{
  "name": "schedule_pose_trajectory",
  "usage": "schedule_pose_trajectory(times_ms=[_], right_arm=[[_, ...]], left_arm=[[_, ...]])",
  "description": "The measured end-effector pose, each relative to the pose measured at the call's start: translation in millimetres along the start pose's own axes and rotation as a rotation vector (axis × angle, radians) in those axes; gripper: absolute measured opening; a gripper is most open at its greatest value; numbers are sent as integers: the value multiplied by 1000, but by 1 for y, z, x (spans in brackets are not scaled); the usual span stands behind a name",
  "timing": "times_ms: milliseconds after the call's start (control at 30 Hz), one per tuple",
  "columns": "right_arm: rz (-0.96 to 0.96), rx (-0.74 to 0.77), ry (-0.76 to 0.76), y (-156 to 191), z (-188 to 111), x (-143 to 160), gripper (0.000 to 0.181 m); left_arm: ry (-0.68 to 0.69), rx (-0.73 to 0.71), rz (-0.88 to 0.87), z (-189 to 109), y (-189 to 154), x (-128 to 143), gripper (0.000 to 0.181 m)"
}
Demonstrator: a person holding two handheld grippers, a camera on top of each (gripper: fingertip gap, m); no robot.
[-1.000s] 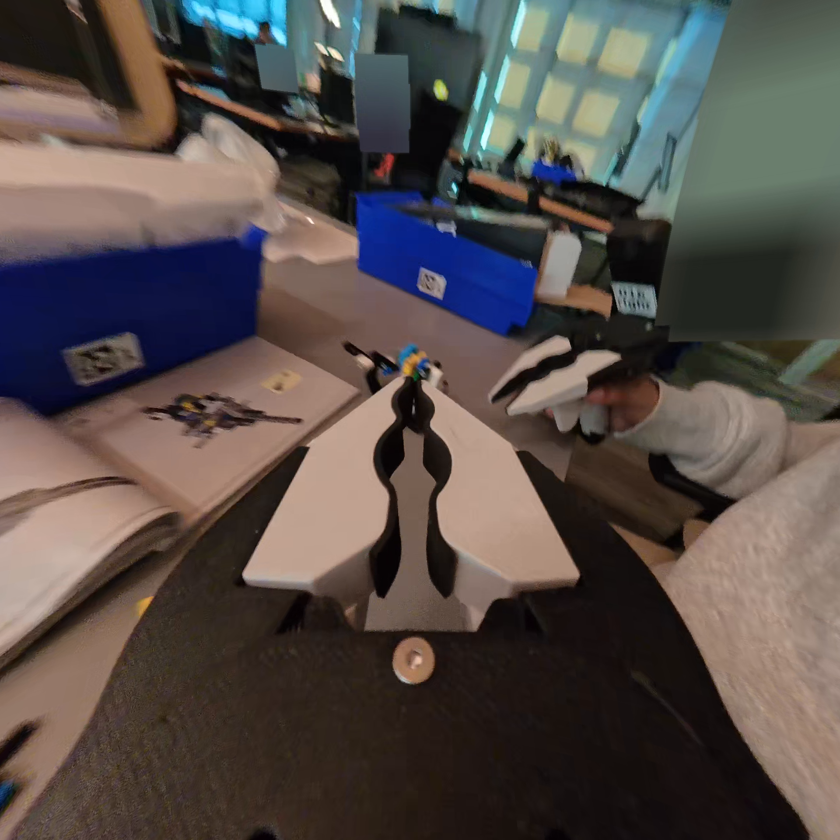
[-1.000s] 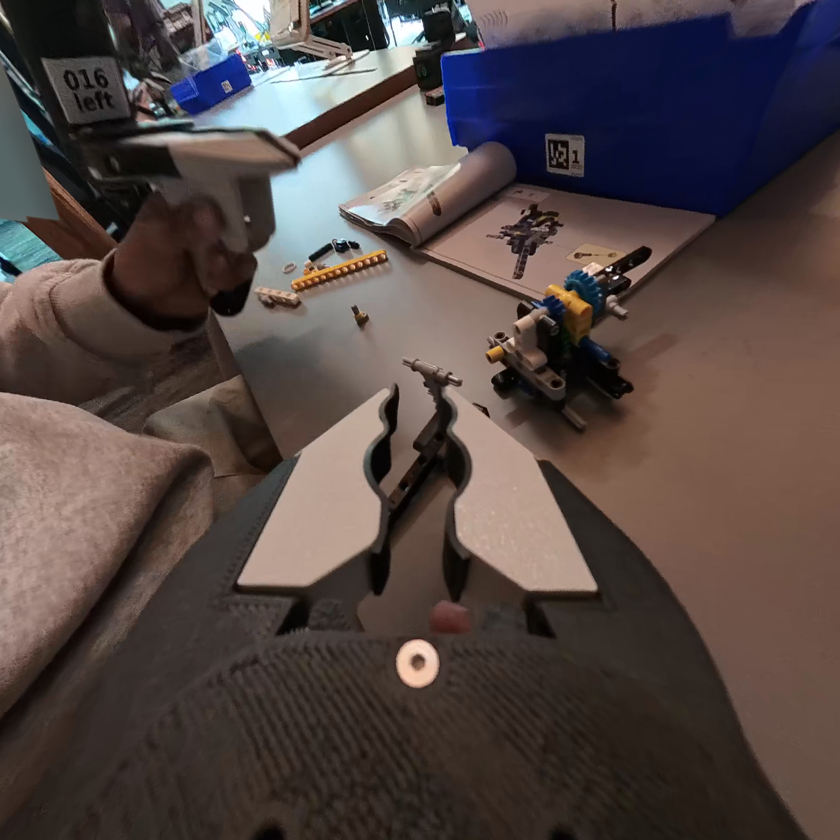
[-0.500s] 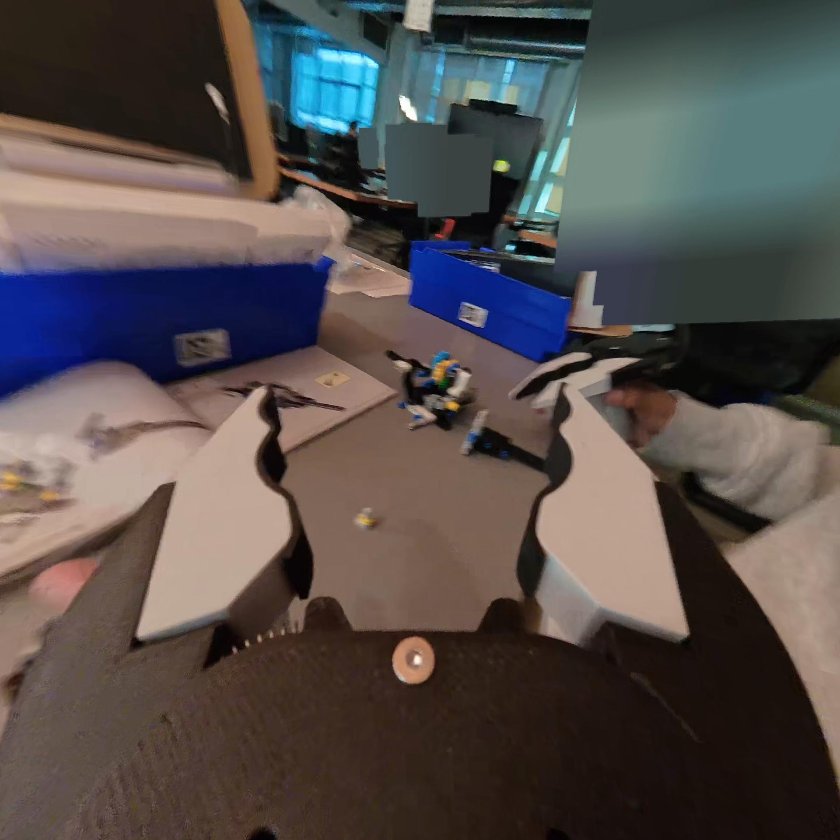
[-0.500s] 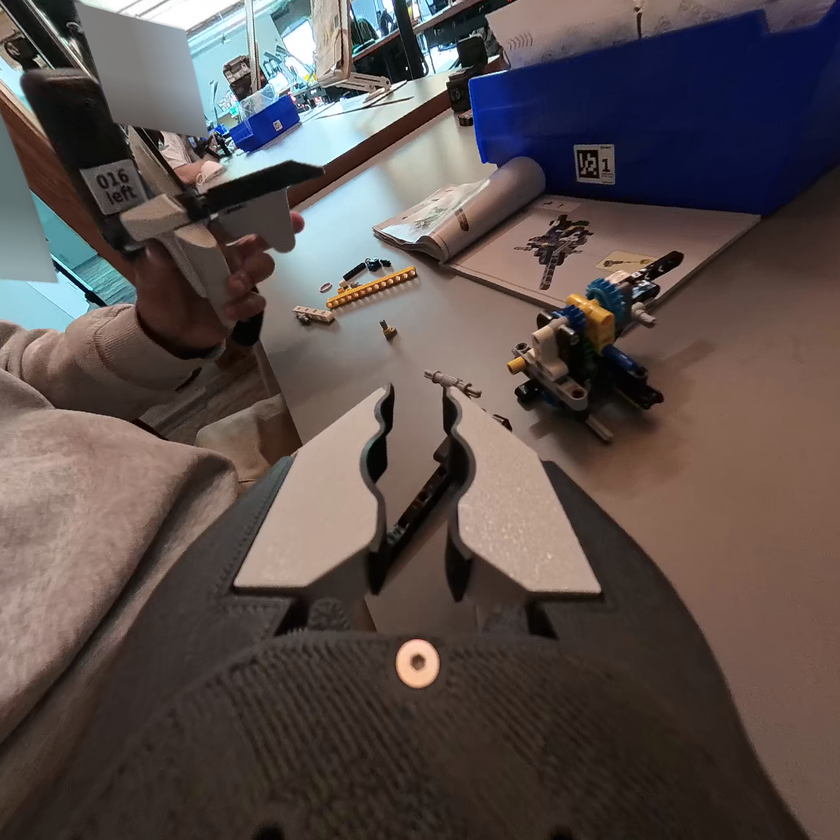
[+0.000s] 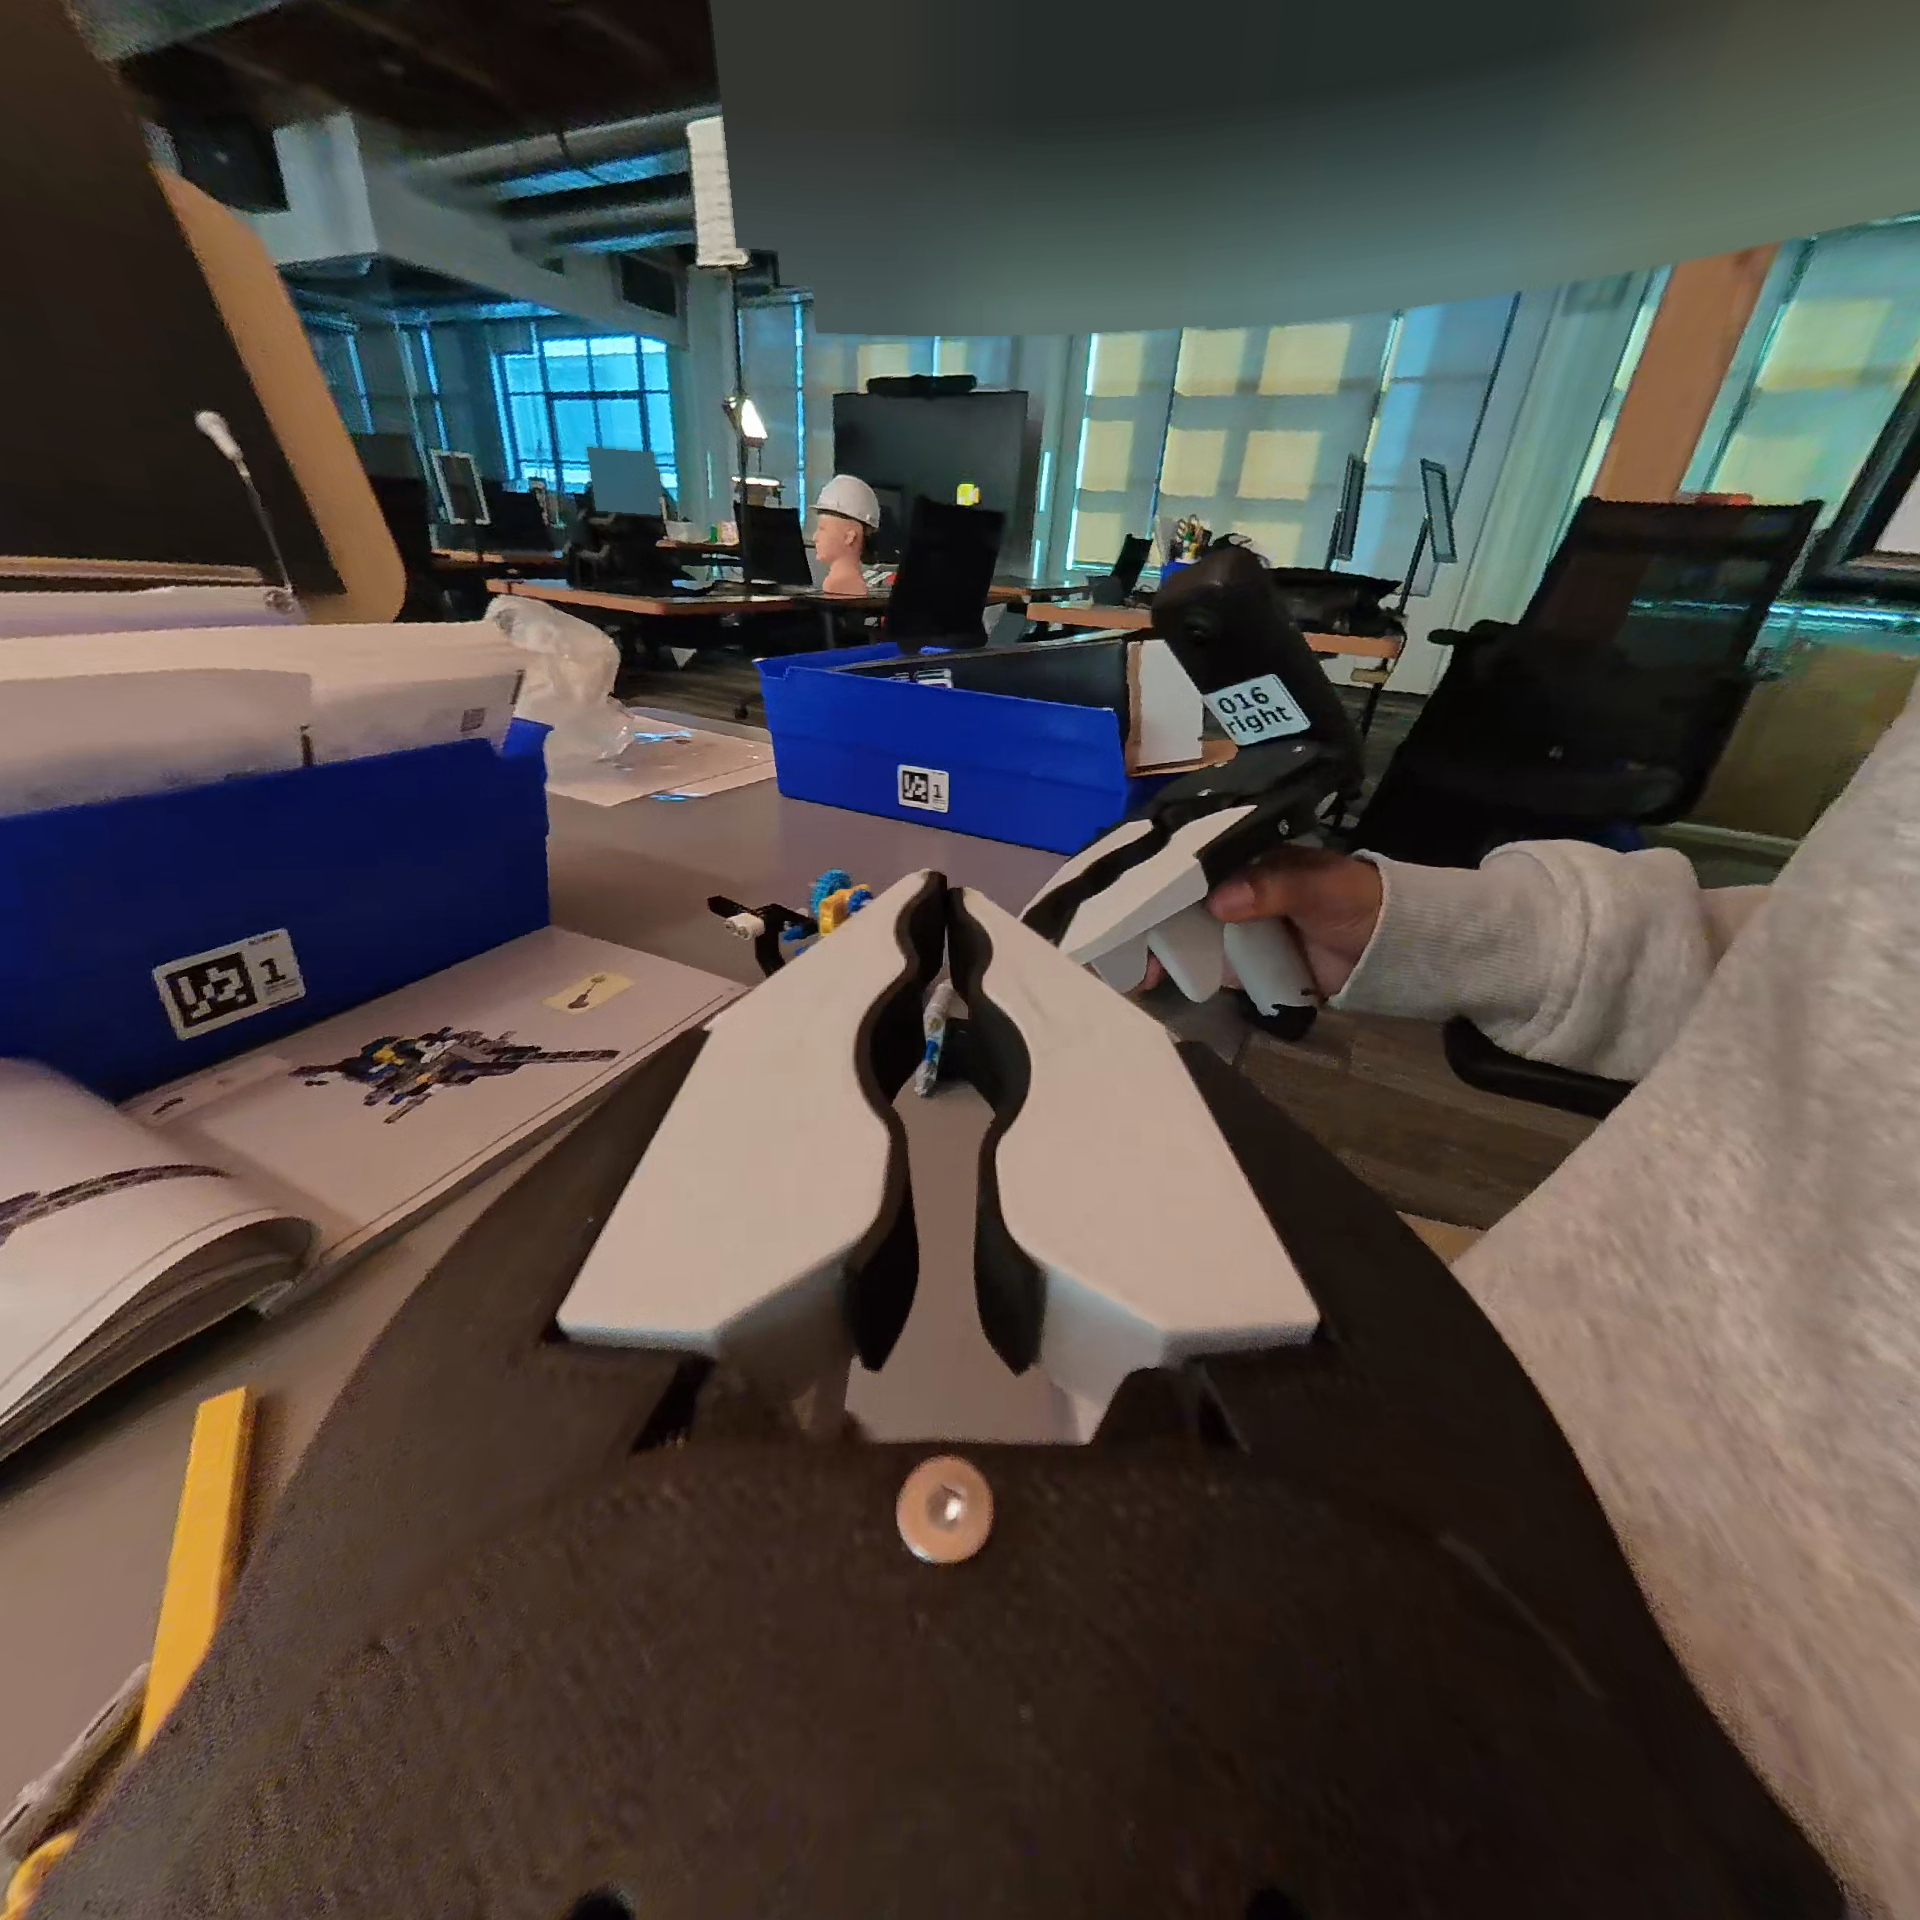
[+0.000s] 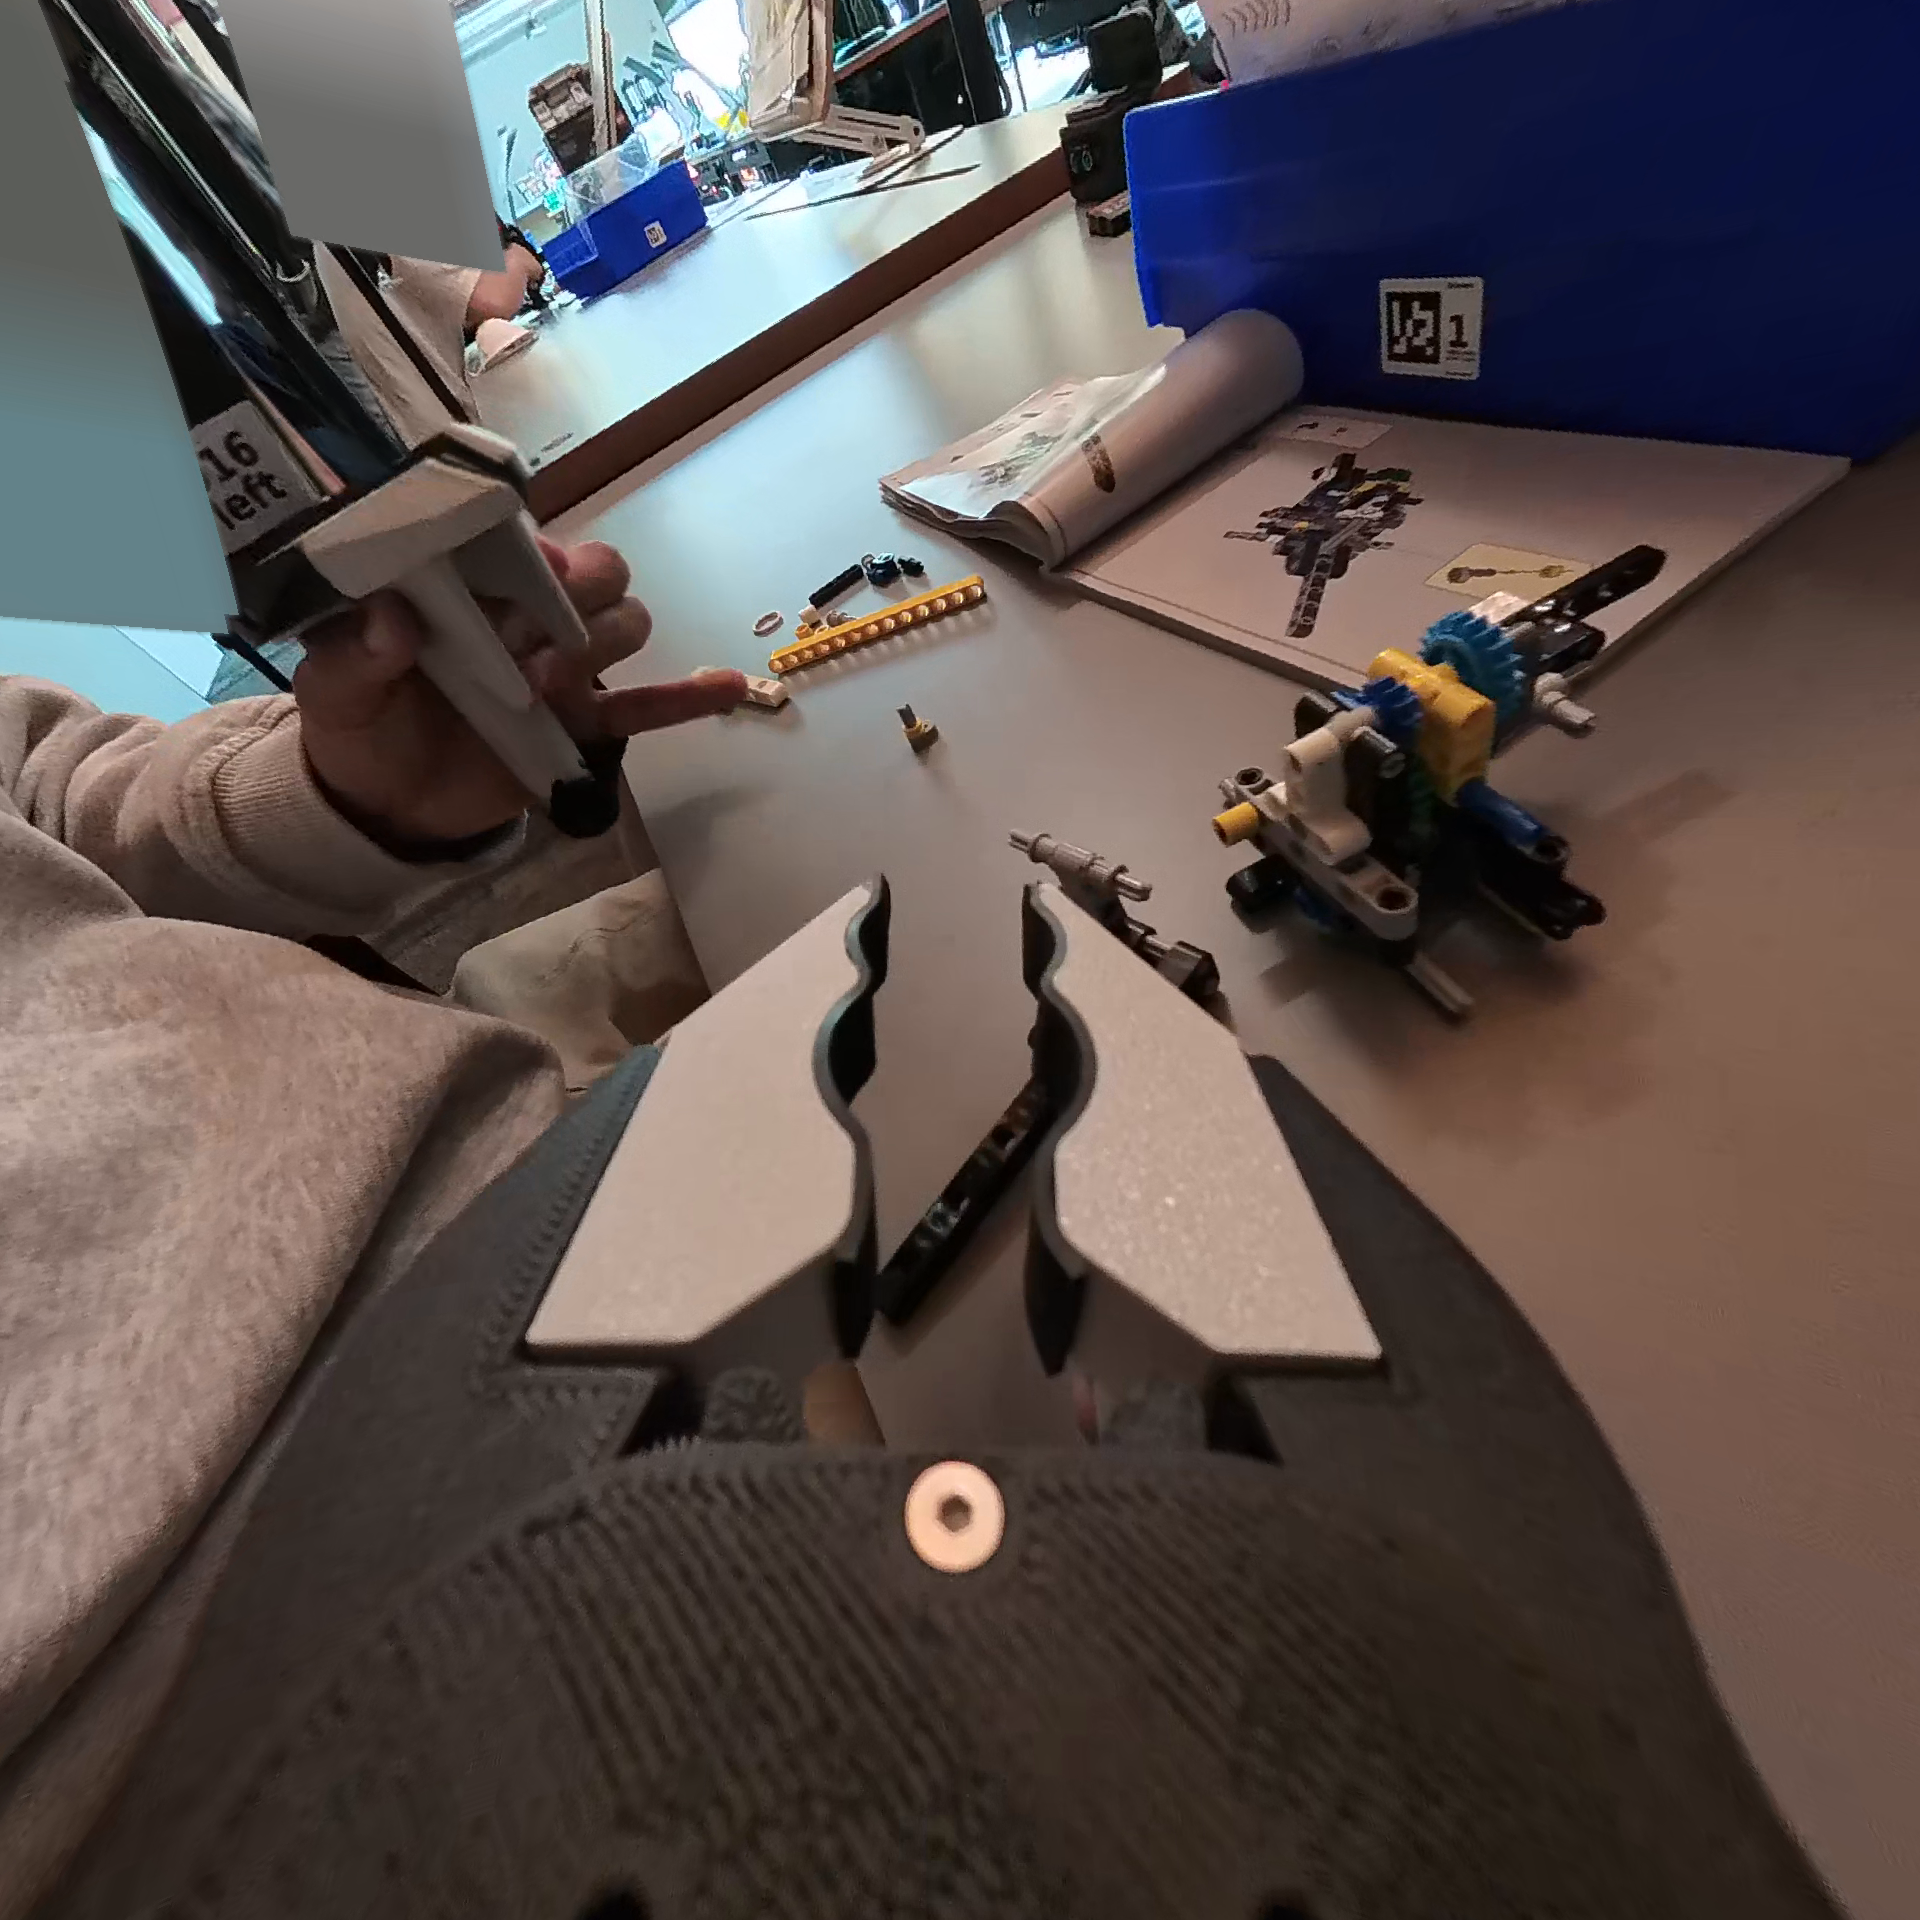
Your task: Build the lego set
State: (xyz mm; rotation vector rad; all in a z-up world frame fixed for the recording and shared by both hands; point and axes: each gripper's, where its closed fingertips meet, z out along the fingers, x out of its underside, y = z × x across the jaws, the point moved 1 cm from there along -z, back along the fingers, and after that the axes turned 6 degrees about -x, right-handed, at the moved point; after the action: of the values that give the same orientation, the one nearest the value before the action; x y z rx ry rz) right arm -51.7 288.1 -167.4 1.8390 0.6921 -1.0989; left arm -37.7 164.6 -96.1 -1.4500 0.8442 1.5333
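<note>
The half-built lego model (image 6: 1403, 790), blue, yellow, white and black, stands on the grey table (image 6: 1558, 1247); it also shows in the left wrist view (image 5: 831, 914). A black beam (image 6: 956, 1216) with a grey axle end (image 6: 1081, 862) lies on the table under my right gripper (image 6: 956, 904). The right gripper is narrowly open and hovers over the beam, which runs under its right finger. My left gripper (image 5: 945, 894) is shut with its tips touching and nothing seen between them. It is held up off the table at the left (image 6: 416, 520).
An open instruction booklet (image 6: 1351, 520) lies before a blue bin (image 6: 1558, 208). A yellow holed beam (image 6: 883, 634), several small parts (image 6: 862, 571) and a small pin (image 6: 920, 732) lie near the left hand. A second blue bin (image 5: 935, 748) stands farther back. Spacing between my two grippers at the tips: around 15 cm.
The left gripper was shut, opened wide half a second ago, and is shut again. The right gripper shifted, so the black beam now lies partly under its right finger.
</note>
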Motion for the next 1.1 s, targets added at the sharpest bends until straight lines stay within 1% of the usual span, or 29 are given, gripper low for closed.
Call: schedule_pose_trajectory(times_ms=[67,133,167,233,267,333,400,467,533,567,633,700,767,800,833,900,933,1000,1100], right_arm=[[-2,0,0,0,0,0,24],[-4,-3,-6,1,0,-1,23],[-5,-5,-7,2,0,-1,23],[-9,-10,-8,3,1,-1,23],[-10,-12,-8,3,1,-1,23],[-14,-16,-7,4,2,-1,24],[-17,-18,-7,5,3,-1,25],[-19,-19,-7,6,3,-1,27],[-24,-15,-6,6,4,-1,29],[-27,-10,-7,5,4,-1,32],[-28,1,-14,4,4,-2,37],[-26,25,-26,2,3,-4,49],[-30,34,-27,1,3,-4,55],[-37,32,-29,2,3,-5,55],[-47,30,-32,3,2,-5,55],[-88,52,-25,2,0,-7,55],[-120,84,-10,-1,-2,-6,54],[-185,163,33,-8,-7,-3,50],[-232,209,108,-14,-7,6,44]], left_arm=[[4,-6,10,4,-4,3,0],[3,-71,8,8,-1,3,0],[3,-82,-23,10,-2,2,0],[110,-97,-88,13,-4,11,0],[130,-88,-99,14,-6,13,0],[125,-92,-90,14,-7,14,0],[192,-72,-57,16,-10,26,0],[215,-89,-54,17,-10,32,0],[244,-28,-73,18,-19,38,0],[237,-35,-92,18,-19,38,0],[198,-105,-127,17,-10,37,0],[161,-175,-141,14,1,33,1],[164,-167,-132,12,1,32,32],[205,-148,-133,13,-1,37,42],[236,-128,-139,14,-3,40,57],[270,-101,-157,14,-6,45,74],[291,-116,-163,14,-3,48,78],[322,-132,-153,13,0,53,78],[360,-163,-95,11,6,61,67]])
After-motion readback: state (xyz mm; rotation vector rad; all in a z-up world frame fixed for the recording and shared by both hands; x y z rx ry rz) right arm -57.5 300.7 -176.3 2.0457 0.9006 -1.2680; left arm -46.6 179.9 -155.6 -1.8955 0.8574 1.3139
